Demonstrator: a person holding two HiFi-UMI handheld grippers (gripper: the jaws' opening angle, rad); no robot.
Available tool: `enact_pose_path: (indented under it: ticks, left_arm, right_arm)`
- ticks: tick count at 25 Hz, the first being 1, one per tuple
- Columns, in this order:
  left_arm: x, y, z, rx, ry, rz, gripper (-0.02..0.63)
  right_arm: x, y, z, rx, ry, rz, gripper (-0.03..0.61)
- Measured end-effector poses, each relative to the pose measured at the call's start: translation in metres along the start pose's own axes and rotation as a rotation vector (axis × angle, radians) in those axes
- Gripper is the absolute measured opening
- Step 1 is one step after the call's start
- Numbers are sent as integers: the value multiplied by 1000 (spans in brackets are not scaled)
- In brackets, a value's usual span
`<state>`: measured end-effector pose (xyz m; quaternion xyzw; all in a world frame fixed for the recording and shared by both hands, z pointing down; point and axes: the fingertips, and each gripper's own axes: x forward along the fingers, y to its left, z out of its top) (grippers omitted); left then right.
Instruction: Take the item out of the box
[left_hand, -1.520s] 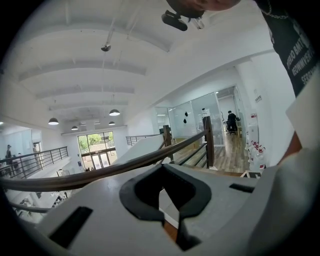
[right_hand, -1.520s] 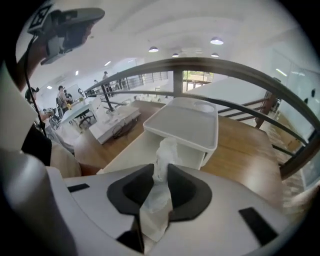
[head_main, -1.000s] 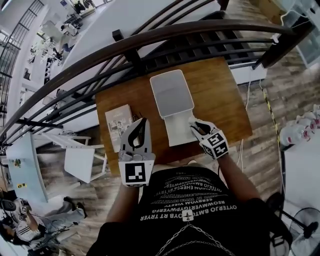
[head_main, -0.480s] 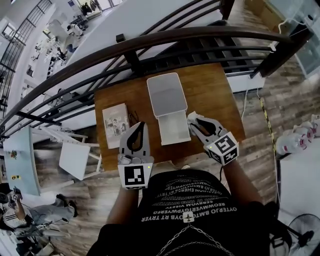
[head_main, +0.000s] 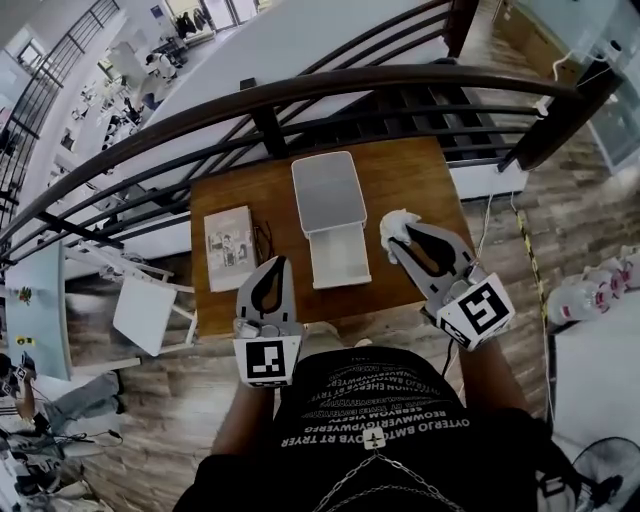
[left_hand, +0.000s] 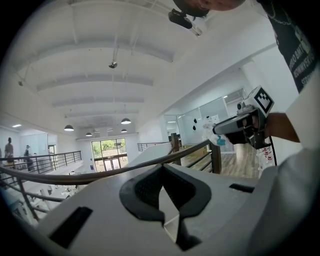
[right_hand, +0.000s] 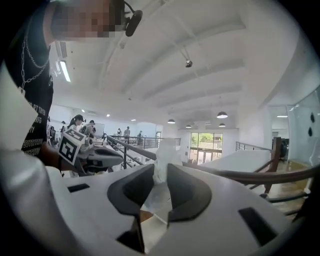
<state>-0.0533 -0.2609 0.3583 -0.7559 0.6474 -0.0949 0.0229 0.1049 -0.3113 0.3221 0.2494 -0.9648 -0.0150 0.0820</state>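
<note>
White and crumpled, the item (head_main: 393, 224) is out of the box (head_main: 338, 258), and we've got it pinched between the jaws of the right gripper (head_main: 410, 240). It is held up over the wooden table (head_main: 420, 190), just to the right of the open box. The right gripper view shows the soft wad squeezed in the gap with its top poking out past the tips. Our left gripper (head_main: 278, 264) hangs at the near edge of the table with its jaws pressed together on nothing.

So we judge the main job done: the thing is clear of the box, and at most a set-down remains.

We can't say what the item really is, paper or cloth. The left gripper view catches a small blue patch on it that no other view explains. The tray of the box looks pale and bare, but it's too washed out for us to be sure. A booklet (head_main: 230, 245) lies on the table's left side, and the small dark object beside it is too tiny to name.
</note>
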Motion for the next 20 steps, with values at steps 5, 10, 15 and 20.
enact_pose_path:
  ticks: [5, 10, 15, 20]
  left_arm:
    - [-23, -5, -1, 9, 21, 18, 6]
    - [-35, -7, -1, 21, 40, 18, 6]
    - [-23, 2, 7, 52, 50, -17, 6]
    - [-15, 14, -10, 31, 73, -32, 6]
  right_arm:
    - [-16, 5, 12, -9, -23, -4, 80]
    - [-17, 9, 1, 39, -31, 6, 80]
    - [7, 6, -13, 87, 8, 24, 80]
    - [31, 10, -36, 110, 51, 23, 80]
